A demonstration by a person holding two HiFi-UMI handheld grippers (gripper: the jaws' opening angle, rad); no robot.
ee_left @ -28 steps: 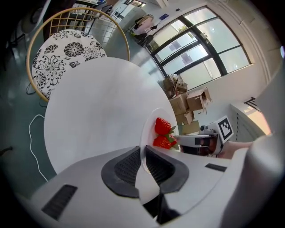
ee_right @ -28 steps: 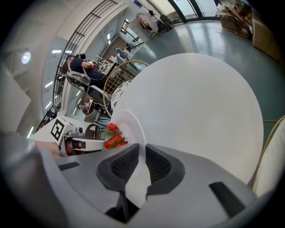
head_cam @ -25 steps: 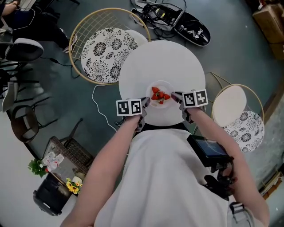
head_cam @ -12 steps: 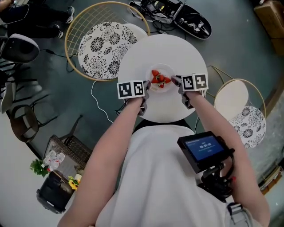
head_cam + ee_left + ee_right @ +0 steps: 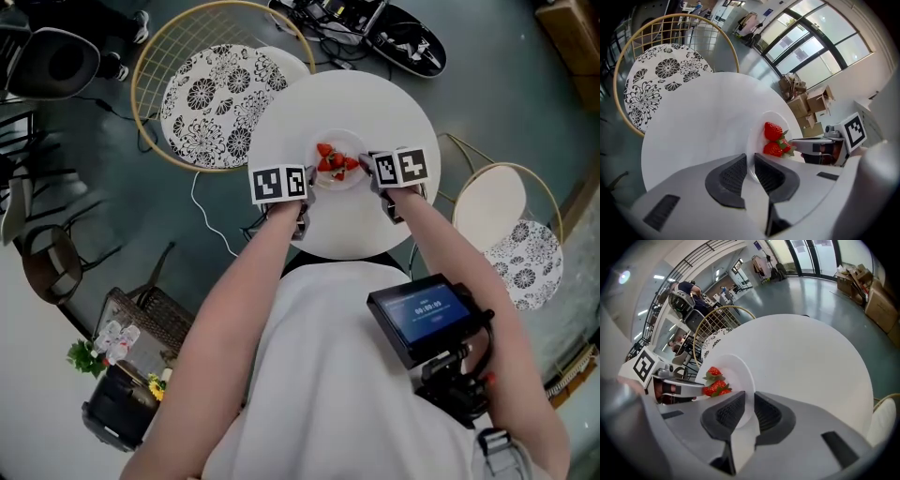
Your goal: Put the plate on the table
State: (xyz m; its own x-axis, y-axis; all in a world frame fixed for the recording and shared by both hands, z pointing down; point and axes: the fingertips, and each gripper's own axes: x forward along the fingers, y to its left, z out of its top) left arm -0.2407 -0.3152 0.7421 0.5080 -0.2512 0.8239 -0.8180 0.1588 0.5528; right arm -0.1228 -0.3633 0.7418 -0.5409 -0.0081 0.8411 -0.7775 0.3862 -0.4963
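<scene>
My left gripper (image 5: 750, 169) and right gripper (image 5: 749, 409) have their fingers clamped on opposite rims of the plate (image 5: 349, 142), strawberries (image 5: 334, 161) aboard. It sits over the middle of the round white surface (image 5: 375, 103). Touching down or just above, I can't tell. Remaining: seat it, let go.

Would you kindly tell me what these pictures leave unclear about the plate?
Whether the plate touches the table: its underside is hidden by the left tool and right tool in their own views.
Number of strawberries: tiny in the head view, overlapping in the gripper views.
The table base: beneath its top, every view.
</scene>
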